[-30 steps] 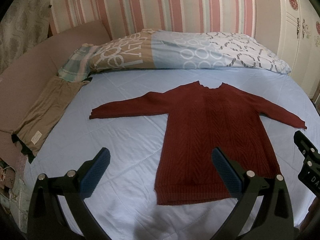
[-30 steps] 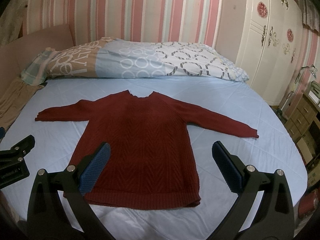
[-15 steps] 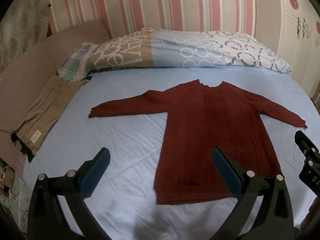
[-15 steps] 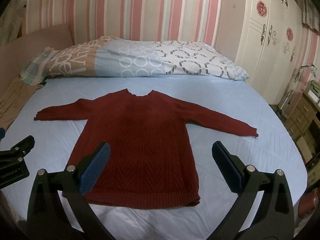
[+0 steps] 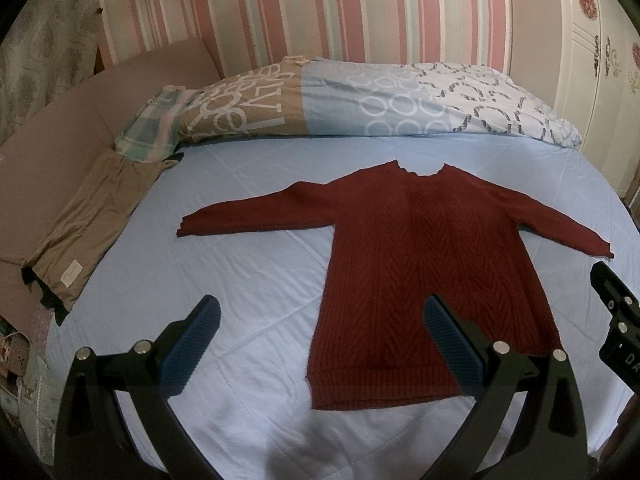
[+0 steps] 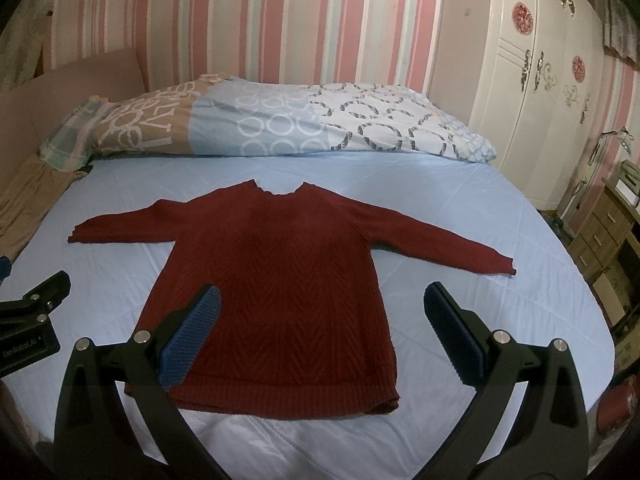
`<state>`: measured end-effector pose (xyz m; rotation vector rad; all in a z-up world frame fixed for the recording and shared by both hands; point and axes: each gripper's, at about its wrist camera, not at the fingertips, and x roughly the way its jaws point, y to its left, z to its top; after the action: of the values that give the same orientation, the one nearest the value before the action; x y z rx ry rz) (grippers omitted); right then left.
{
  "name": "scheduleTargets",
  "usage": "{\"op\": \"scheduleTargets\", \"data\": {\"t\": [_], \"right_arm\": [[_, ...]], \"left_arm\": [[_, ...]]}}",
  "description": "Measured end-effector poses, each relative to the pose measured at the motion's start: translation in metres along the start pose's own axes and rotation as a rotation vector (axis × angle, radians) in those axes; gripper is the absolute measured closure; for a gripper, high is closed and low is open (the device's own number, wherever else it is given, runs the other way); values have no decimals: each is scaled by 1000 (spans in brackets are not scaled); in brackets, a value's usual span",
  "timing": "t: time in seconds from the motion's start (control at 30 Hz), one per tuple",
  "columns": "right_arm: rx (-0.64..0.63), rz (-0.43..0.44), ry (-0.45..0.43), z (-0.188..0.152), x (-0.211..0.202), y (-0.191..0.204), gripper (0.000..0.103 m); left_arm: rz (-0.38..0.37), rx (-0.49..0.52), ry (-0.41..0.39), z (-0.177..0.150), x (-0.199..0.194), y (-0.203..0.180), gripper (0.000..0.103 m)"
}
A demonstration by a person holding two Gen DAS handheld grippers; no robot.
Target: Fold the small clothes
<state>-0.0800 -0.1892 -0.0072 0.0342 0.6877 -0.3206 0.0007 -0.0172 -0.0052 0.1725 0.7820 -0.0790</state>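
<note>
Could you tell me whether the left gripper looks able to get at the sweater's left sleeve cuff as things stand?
Probably yes: the left gripper has its jaws wide open, and only bare blue bedsheet lies between it and the sleeve cuff of the red sweater.

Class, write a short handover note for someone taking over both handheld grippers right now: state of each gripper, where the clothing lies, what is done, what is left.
Left gripper: open, holding nothing, above the near edge of the bed.
Right gripper: open, holding nothing, above the sweater's hem.
Red sweater: flat on the blue bed sheet, both sleeves spread out to the sides, hem toward you, neck toward the duvet.
A tan garment lies at the bed's left edge.
Done: the sweater is laid out; no fold shows.
Left: likely bring the sleeves in over the body, then fold the body.
</note>
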Motion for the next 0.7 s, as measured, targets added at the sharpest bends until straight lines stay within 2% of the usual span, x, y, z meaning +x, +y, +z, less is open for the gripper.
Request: {"op": "scheduleTargets", "data": {"t": [0.7], "right_arm": [[1,15,-1,2,4,0,3]], "left_arm": [[-3,7,1,-2,9,-7,1]]}}
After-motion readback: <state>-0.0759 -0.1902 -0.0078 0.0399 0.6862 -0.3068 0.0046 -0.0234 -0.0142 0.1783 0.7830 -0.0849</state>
